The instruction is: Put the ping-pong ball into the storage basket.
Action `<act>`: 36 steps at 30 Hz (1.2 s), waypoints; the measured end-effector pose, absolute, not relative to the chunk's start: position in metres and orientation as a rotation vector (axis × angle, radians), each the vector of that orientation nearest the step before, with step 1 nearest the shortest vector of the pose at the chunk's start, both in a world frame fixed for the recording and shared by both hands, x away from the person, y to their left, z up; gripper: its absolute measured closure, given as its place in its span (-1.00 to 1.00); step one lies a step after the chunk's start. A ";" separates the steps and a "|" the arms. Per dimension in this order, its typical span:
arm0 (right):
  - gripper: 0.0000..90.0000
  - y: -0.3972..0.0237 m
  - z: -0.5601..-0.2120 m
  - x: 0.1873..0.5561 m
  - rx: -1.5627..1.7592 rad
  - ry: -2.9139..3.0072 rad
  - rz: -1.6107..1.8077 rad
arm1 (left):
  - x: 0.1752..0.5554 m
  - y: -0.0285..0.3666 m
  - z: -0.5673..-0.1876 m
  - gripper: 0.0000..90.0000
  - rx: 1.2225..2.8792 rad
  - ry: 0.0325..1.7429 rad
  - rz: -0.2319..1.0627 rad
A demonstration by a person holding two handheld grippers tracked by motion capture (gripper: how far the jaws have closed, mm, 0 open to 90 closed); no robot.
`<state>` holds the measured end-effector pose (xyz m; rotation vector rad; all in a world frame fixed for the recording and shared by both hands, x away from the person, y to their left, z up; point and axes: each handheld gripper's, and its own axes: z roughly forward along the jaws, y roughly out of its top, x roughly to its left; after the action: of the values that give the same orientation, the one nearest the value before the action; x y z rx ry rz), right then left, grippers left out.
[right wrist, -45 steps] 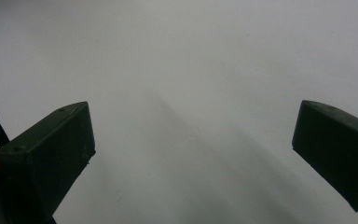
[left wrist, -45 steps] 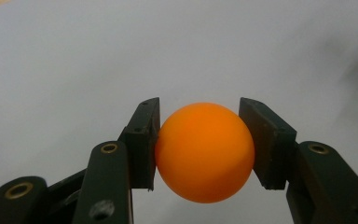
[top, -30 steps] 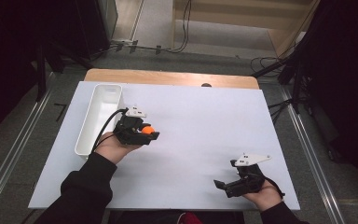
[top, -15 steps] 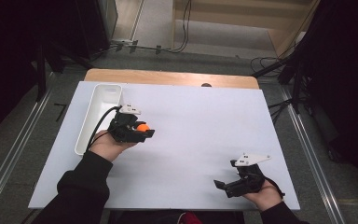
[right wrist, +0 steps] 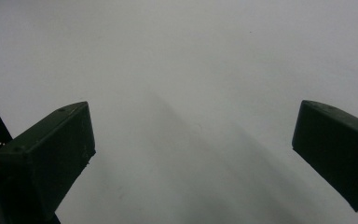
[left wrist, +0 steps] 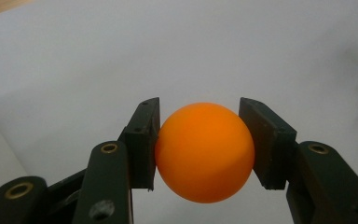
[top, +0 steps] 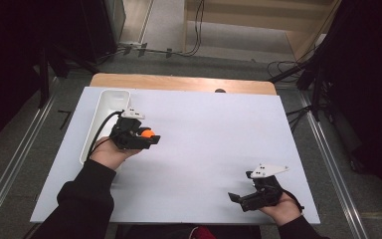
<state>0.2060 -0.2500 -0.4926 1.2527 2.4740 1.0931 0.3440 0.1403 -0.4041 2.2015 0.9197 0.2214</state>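
My left gripper (top: 151, 140) grasps one orange ball (left wrist: 204, 151) left of centre in the high view, beside the one white tray (top: 93, 130). Both jaws press it at its widest part. I judge it light, hollow, smooth and easy to slip, so the hold should stay across the middle. My right gripper (right wrist: 205, 154), lower right, is spread and empty.

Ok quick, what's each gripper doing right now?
Left gripper: shut on the orange ball, fingers pressing both sides.
Right gripper: open, holding nothing.
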 end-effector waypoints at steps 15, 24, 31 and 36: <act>-1.00 -0.250 -0.493 0.207 1.253 2.475 1.088 | 0.350 0.154 -0.401 0.12 2.194 0.963 0.242; -1.00 -0.249 -0.493 0.208 1.239 2.488 1.087 | 0.351 0.165 -0.397 0.12 2.187 0.991 0.254; -1.00 -0.249 -0.493 0.207 1.241 2.491 1.083 | 0.352 0.170 -0.396 0.12 2.177 1.004 0.257; -1.00 -0.248 -0.493 0.207 1.244 2.491 1.077 | 0.353 0.175 -0.393 0.12 2.177 1.016 0.269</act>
<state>0.2070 -0.2483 -0.4933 1.2436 2.4906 1.0774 0.3533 0.1747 -0.3933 2.1768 1.0157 0.2692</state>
